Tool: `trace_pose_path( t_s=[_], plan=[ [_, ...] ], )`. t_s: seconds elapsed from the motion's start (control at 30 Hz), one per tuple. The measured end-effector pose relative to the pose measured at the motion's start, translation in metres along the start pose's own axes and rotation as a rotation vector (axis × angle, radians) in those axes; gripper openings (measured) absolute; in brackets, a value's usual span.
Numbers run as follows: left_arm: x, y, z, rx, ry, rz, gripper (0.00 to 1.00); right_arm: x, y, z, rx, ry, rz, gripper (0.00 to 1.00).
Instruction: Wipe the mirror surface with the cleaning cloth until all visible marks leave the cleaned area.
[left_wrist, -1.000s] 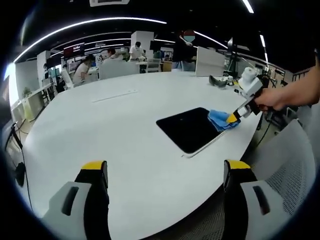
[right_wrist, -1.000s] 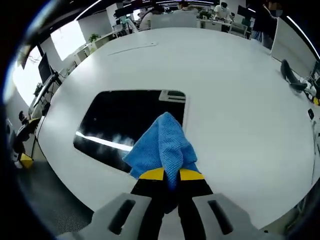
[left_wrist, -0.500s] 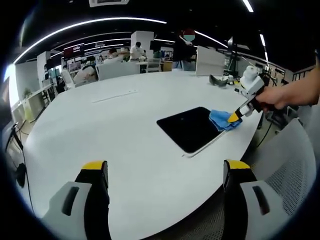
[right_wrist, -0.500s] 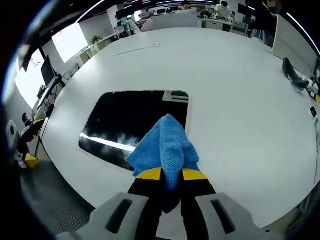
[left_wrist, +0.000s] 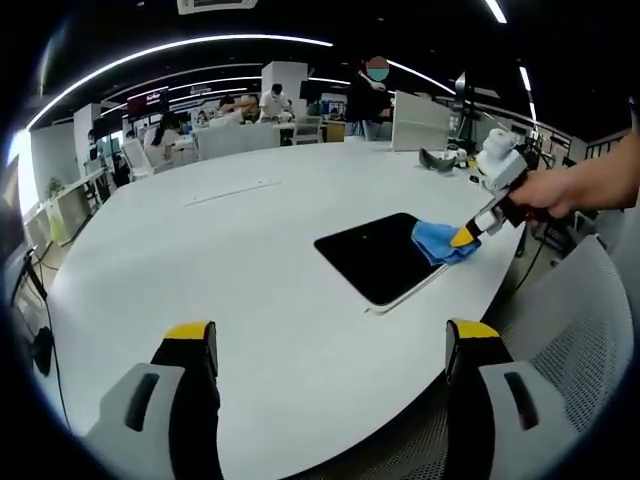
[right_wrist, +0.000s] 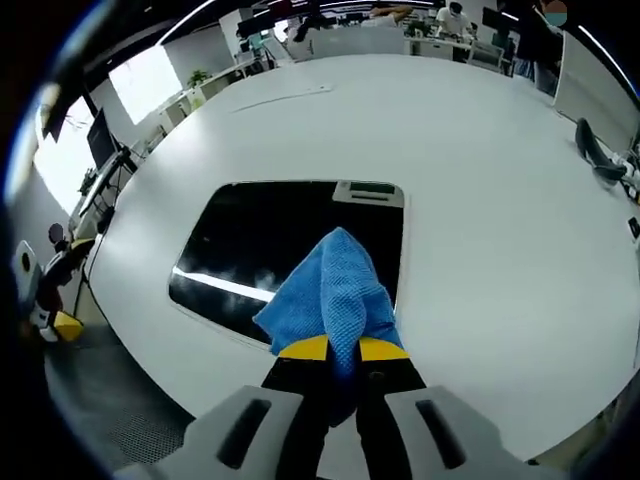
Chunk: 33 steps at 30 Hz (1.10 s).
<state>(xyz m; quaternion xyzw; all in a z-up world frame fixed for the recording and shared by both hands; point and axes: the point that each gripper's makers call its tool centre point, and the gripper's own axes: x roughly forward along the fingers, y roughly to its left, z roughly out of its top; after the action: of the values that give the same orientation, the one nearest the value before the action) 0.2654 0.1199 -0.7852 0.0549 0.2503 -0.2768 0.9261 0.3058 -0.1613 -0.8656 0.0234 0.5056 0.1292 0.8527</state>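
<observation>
Progress: judging by how things lie, the wiping is under way and not finished. The cloth (right_wrist: 330, 290) rests on the near edge of the mirror (right_wrist: 270, 250), and most of the glass beyond it has no cloth on it.
Marks left: a faint cloudy smear shows on the mirror just left of the cloth, beside a bright streak that looks like a reflected ceiling light. Whether other spots remain farther across the glass I cannot tell; it reads mostly dark.
Mirror: a flat, dark, rounded rectangle lying on the white surface (right_wrist: 480, 200), close to the surface's edge nearest the person. A small pale tab sits at the mirror's far edge. In the left gripper view the mirror (left_wrist: 375, 255) lies well ahead of that gripper.
Cloth: blue, soft and bunched into a peak, its lower folds draped on the mirror's near edge. In the left gripper view the cloth (left_wrist: 438, 242) sits at the mirror's right end.
Right gripper (right_wrist: 343, 350): fingers clenched on the cloth's gathered end, right at the mirror's near edge; a hand (left_wrist: 545, 195) holds it.
Left gripper (left_wrist: 330, 345): fingers released and spread wide, grasping nothing, hovering over bare surface well apart from the mirror.
Left to do: by my reading, carry the cloth across the rest of the mirror, the smeared patch first.
</observation>
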Motion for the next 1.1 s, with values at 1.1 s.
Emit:
trace_pose_path(
  t_s=[1.1],
  plan=[
    [-0.001, -0.005, -0.001, 0.000, 0.006, -0.025, 0.94, 0.018, 0.074, 0.006, 0.034, 0.048, 0.087, 0.03]
  ],
)
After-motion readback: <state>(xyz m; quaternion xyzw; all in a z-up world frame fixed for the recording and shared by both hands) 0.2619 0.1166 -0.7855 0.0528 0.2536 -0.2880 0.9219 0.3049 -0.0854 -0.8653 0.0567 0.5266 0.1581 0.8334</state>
